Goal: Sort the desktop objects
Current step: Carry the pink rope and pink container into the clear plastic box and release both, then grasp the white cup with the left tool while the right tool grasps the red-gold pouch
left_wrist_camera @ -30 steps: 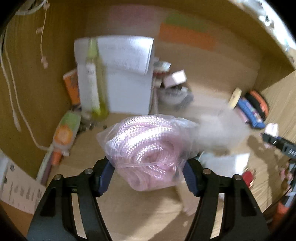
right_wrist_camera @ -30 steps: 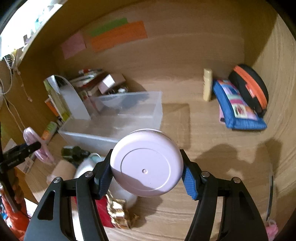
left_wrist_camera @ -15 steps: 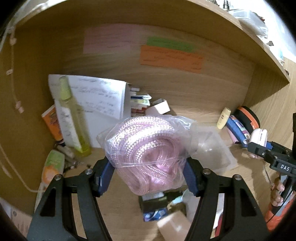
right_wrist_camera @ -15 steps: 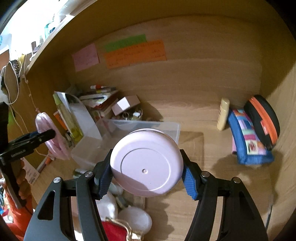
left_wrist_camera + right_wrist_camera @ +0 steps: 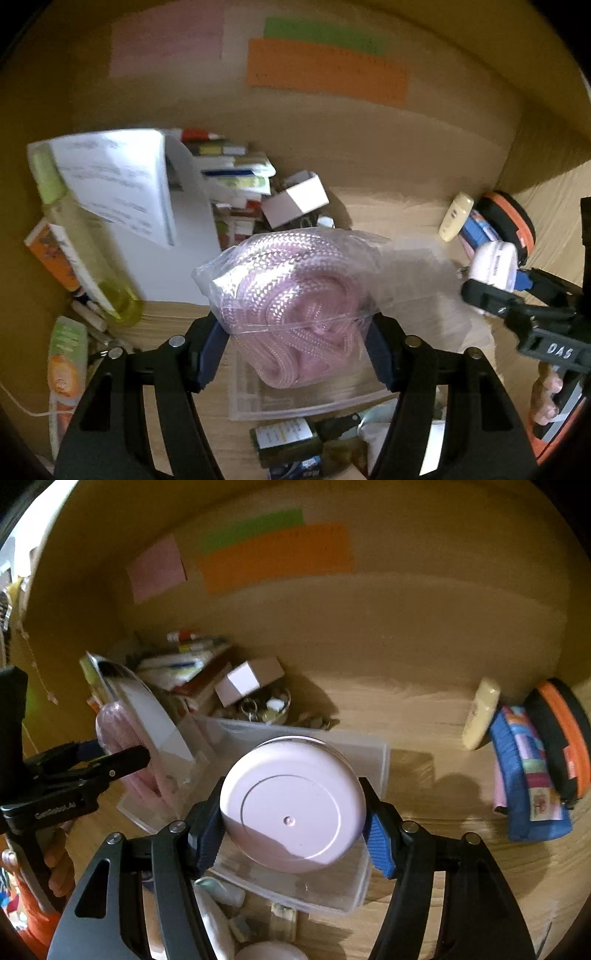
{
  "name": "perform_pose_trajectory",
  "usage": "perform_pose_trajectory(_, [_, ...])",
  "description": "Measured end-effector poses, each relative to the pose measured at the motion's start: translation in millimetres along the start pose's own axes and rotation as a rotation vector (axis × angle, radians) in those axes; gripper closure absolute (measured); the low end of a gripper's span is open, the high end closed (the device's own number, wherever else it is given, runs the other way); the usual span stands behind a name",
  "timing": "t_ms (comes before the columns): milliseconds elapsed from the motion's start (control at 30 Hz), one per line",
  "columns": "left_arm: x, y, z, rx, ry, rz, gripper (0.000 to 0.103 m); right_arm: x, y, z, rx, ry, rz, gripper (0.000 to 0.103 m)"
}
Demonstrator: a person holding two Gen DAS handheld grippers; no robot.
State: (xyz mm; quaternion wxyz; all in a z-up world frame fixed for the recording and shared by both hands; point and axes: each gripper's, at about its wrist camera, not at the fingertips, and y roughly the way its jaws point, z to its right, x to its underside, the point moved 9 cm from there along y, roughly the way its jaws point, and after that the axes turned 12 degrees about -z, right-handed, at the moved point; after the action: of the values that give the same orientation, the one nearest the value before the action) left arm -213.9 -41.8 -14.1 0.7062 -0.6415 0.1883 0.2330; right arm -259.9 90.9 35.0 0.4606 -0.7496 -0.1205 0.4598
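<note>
My left gripper (image 5: 295, 354) is shut on a clear bag of coiled pink rope (image 5: 295, 302), held above the near left end of a clear plastic bin (image 5: 306, 402). My right gripper (image 5: 293, 830) is shut on a round pale-pink jar (image 5: 291, 805), its lid facing the camera, hanging over the same clear plastic bin (image 5: 332, 893). In the right wrist view the left gripper (image 5: 125, 757) shows at the left with the pink rope bag (image 5: 110, 723). In the left wrist view the right gripper (image 5: 517, 295) shows at the right, holding the jar (image 5: 493, 264).
A white folder (image 5: 140, 206), a yellow-green bottle (image 5: 85, 243) and stacked books (image 5: 232, 166) crowd the back left. A small white box (image 5: 247, 679) sits behind the bin. A blue pouch (image 5: 528, 771), an orange-black case (image 5: 557, 734) and a cream tube (image 5: 480, 712) lie at right. Small clutter (image 5: 291, 439) lies near the front.
Both grippers have moved forward toward the back wall with their loads; the clear bin now lies under both, and each gripper now sees the other closer.
</note>
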Motion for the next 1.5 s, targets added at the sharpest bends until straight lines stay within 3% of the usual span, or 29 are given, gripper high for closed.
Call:
perform_pose_trajectory(433, [9.8, 55.5, 10.5, -0.009, 0.061, -0.114, 0.037, 19.3, 63.9, -1.2, 0.055, -0.042, -0.147, 0.042])
perform_pose_trajectory(633, [7.9, 59.1, 13.6, -0.032, 0.084, -0.099, 0.037, 20.7, 73.8, -3.2, 0.118, -0.070, -0.146, 0.042])
perform_pose_trajectory(767, [11.3, 72.5, 11.2, -0.030, 0.072, -0.144, 0.037, 21.8, 75.6, -7.0, 0.111, -0.096, -0.153, 0.042])
perform_pose_trajectory(1000, [14.5, 72.8, 12.5, -0.056, 0.085, -0.142, 0.037, 20.8, 76.1, -7.2, 0.109, -0.100, -0.151, 0.041])
perform_pose_trajectory(1200, [13.8, 68.8, 13.1, -0.027, 0.068, -0.138, 0.037, 20.1, 74.3, -8.0, 0.098, -0.094, -0.152, 0.033])
perform_pose_trajectory(1367, [11.9, 51.9, 11.8, -0.028, 0.056, -0.106, 0.029, 14.7, 60.1, -8.8, 0.109, -0.090, -0.109, 0.022])
perform_pose_trajectory(1500, [10.5, 33.6, 12.5, -0.037, 0.053, -0.072, 0.023, 9.3, 38.0, -10.4, 0.130, -0.100, -0.056, 0.021])
